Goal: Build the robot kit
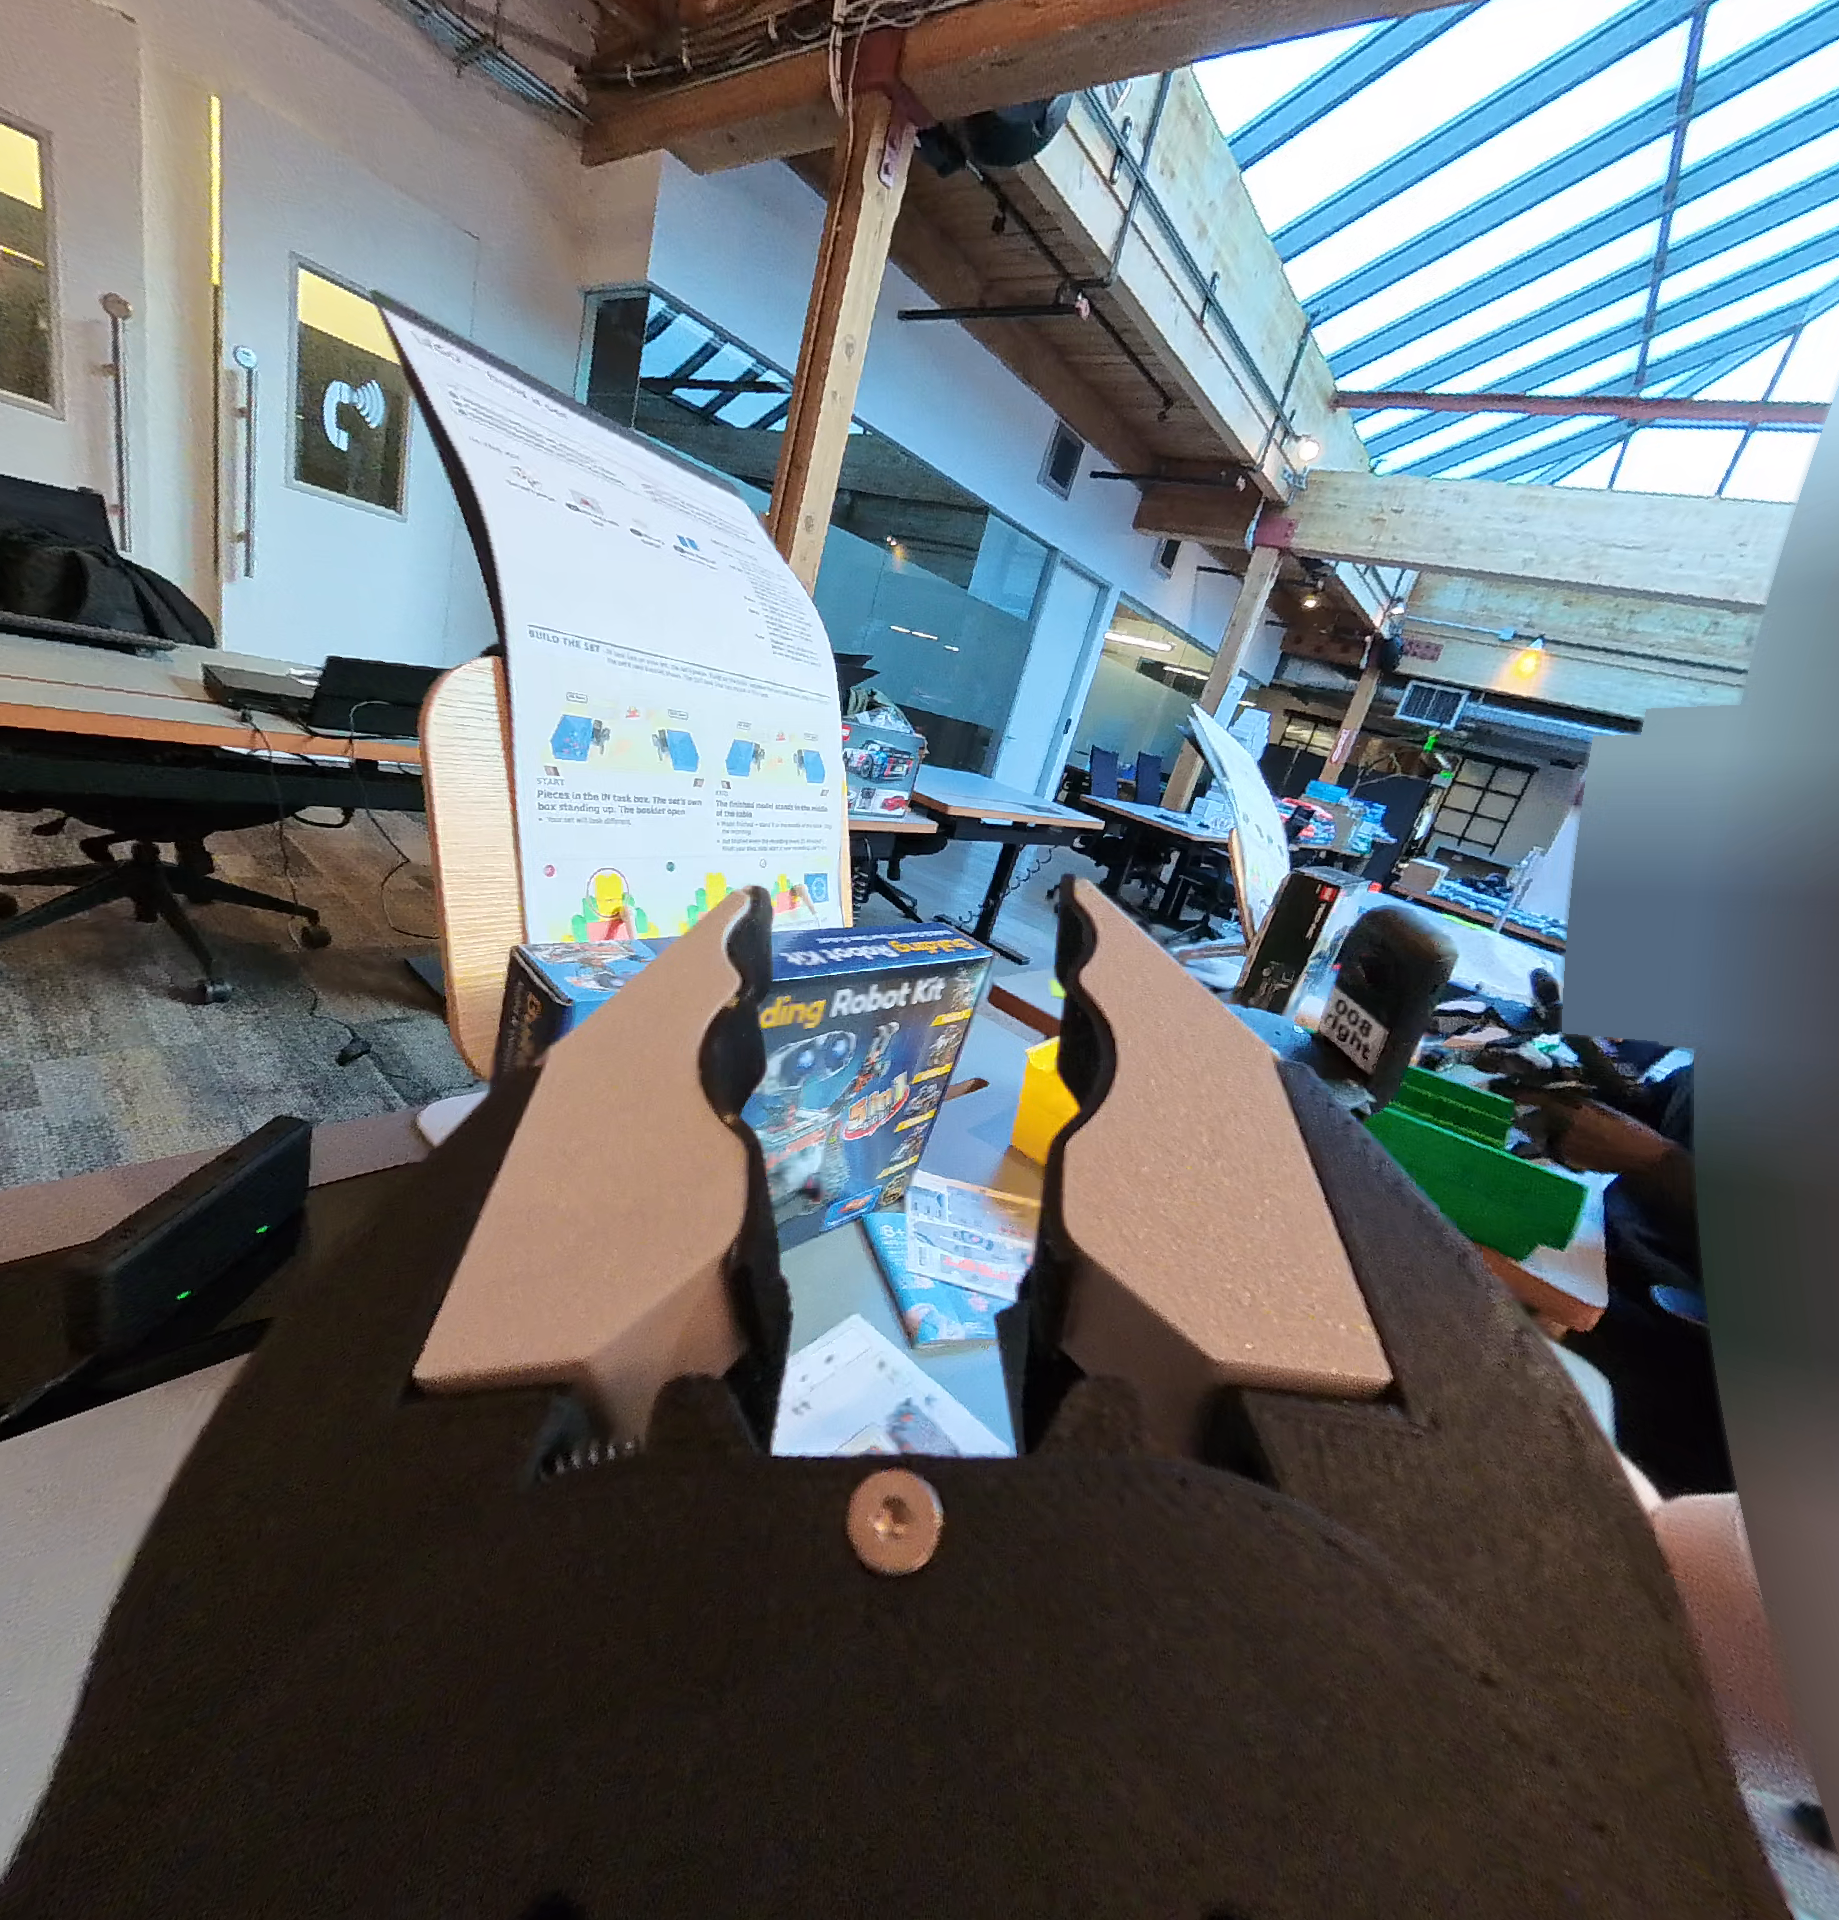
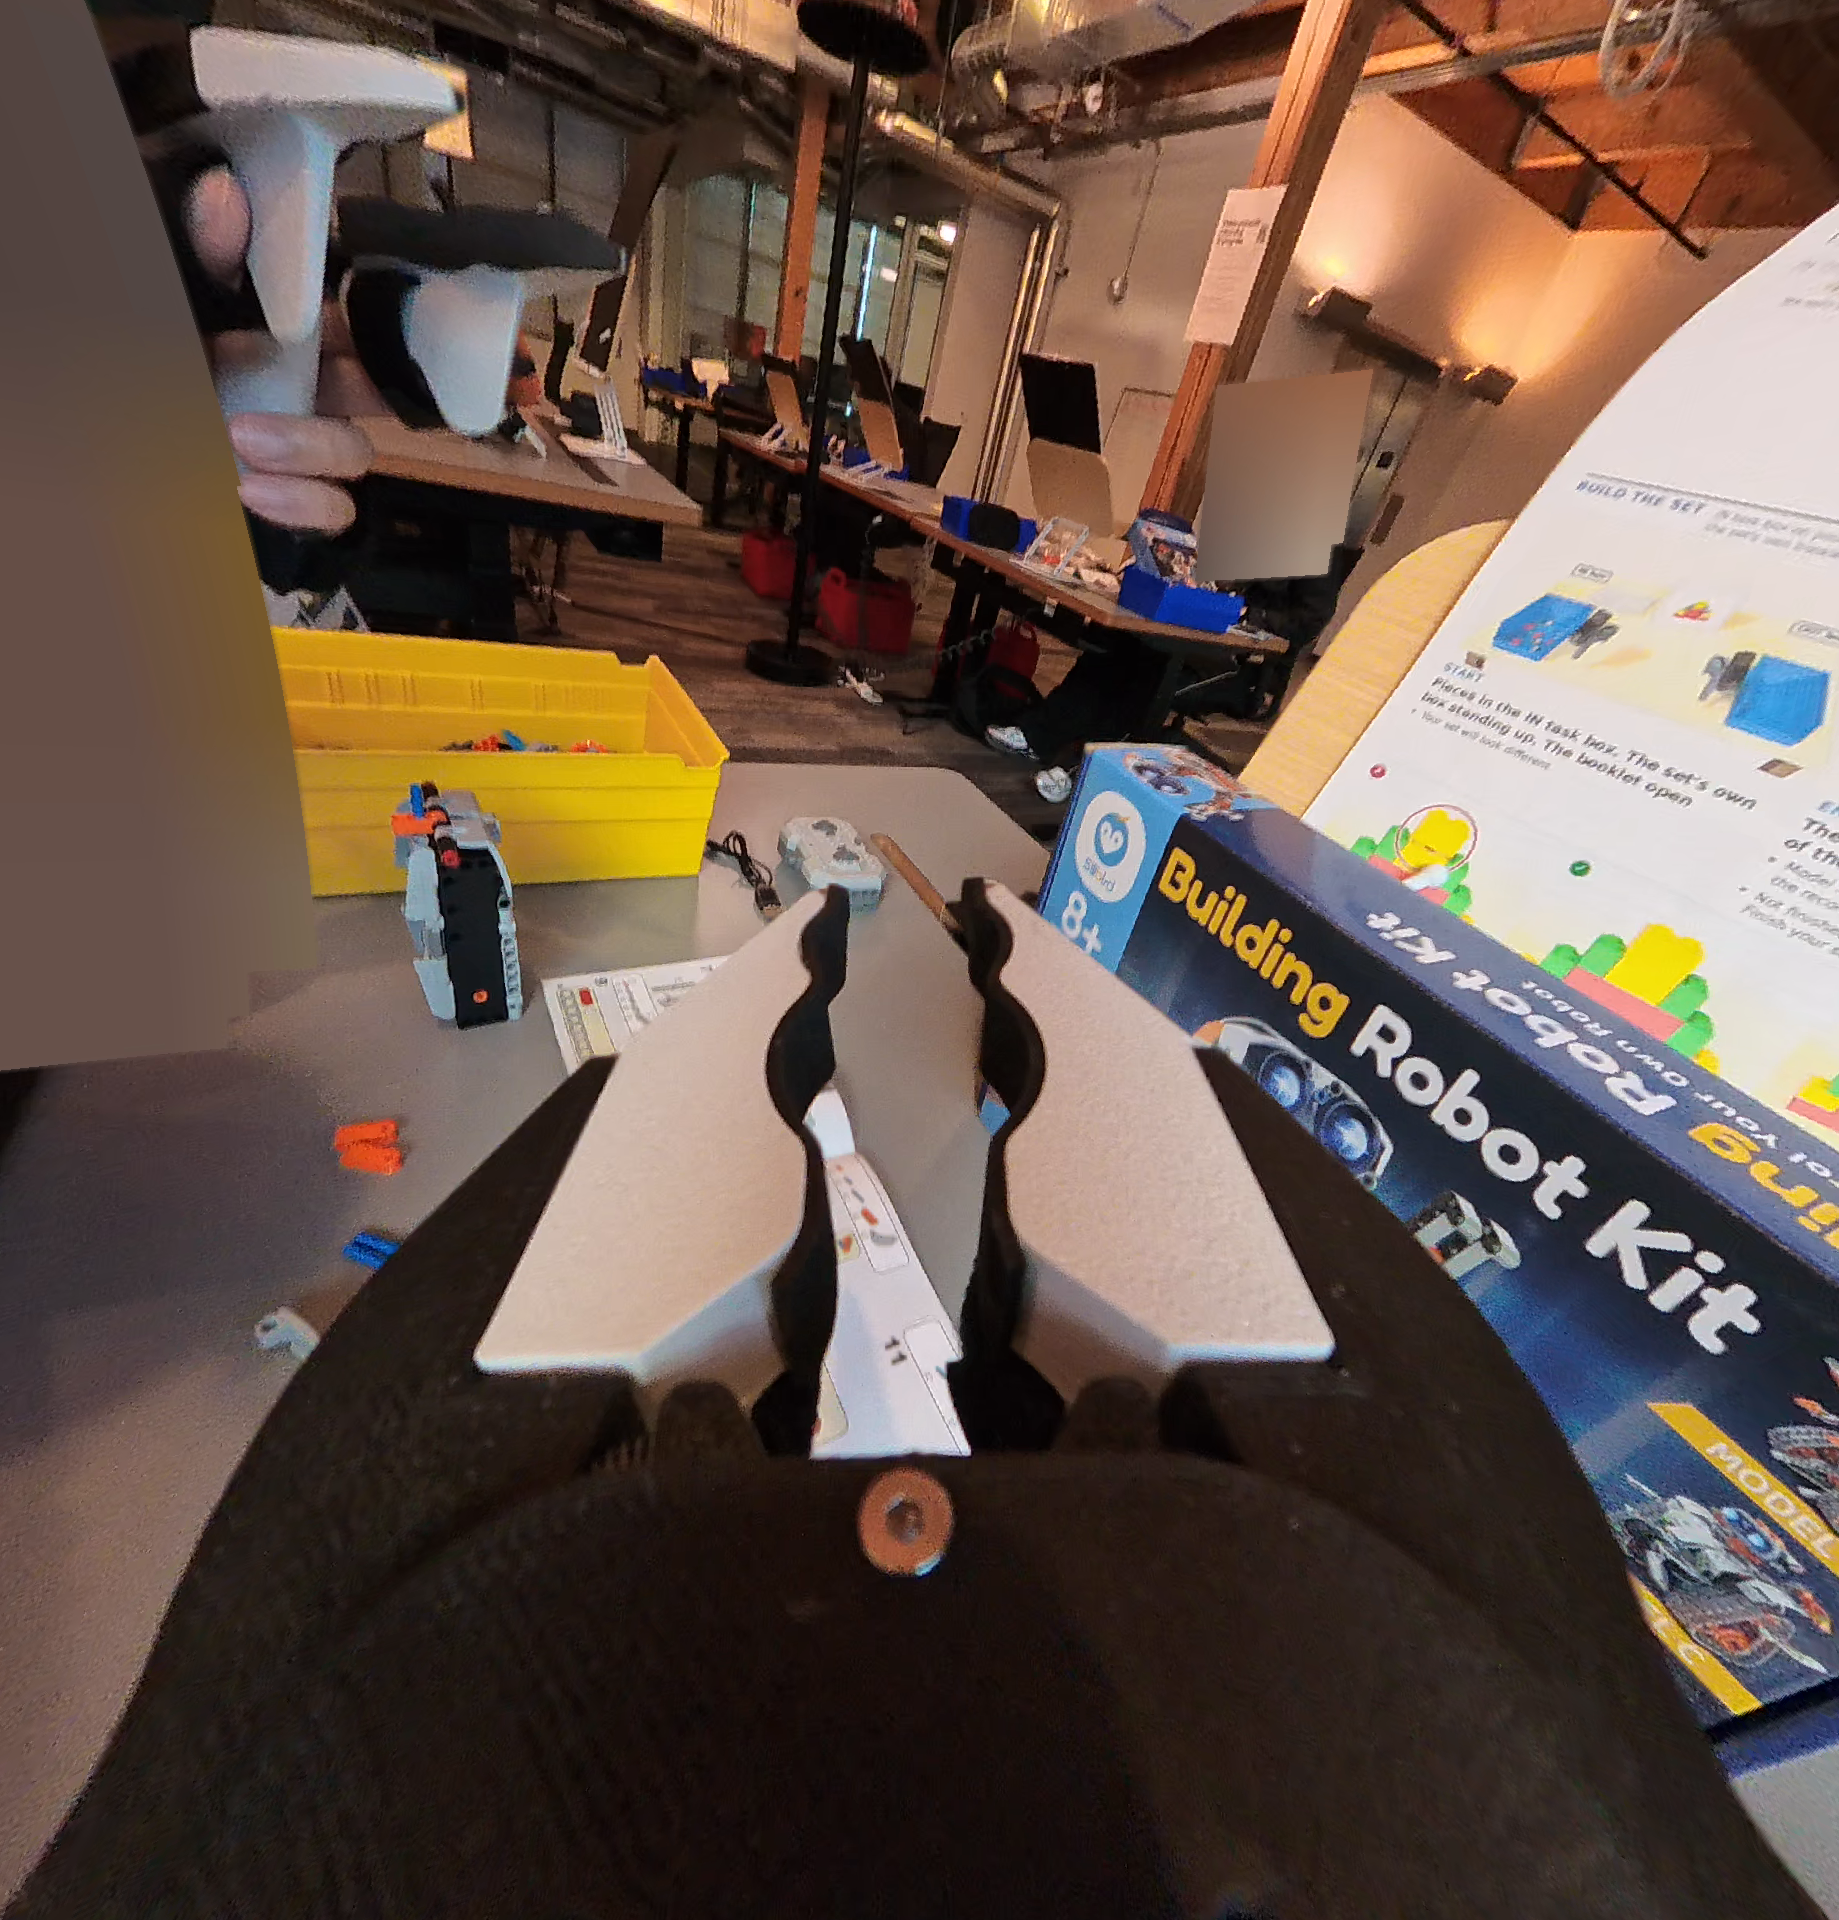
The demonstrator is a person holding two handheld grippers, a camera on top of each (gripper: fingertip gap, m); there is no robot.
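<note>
My left gripper (image 1: 910, 914) is open and empty, raised above the grey table (image 1: 977, 1132). Past its tips stands a blue robot-kit box (image 1: 873, 1060), with a booklet (image 1: 956, 1257) lying in front of it. My right gripper (image 2: 907, 904) is open and empty, low over the table (image 2: 167, 1195) and an open booklet page (image 2: 884, 1247), with the blue box (image 2: 1414, 1143) close on its right. A small grey and black built model (image 2: 463, 914) stands left of its tips. The left gripper (image 2: 364, 384) shows in the upper left of the right wrist view, held by a hand.
A yellow bin (image 2: 499, 769) with small parts sits at the far left. A grey controller (image 2: 832, 857), a cable (image 2: 743, 862) and loose orange pieces (image 2: 369, 1143) lie on the table. An instruction sheet on a wooden stand (image 1: 645, 644) rises behind the box. A green bin (image 1: 1466, 1174) is at the right.
</note>
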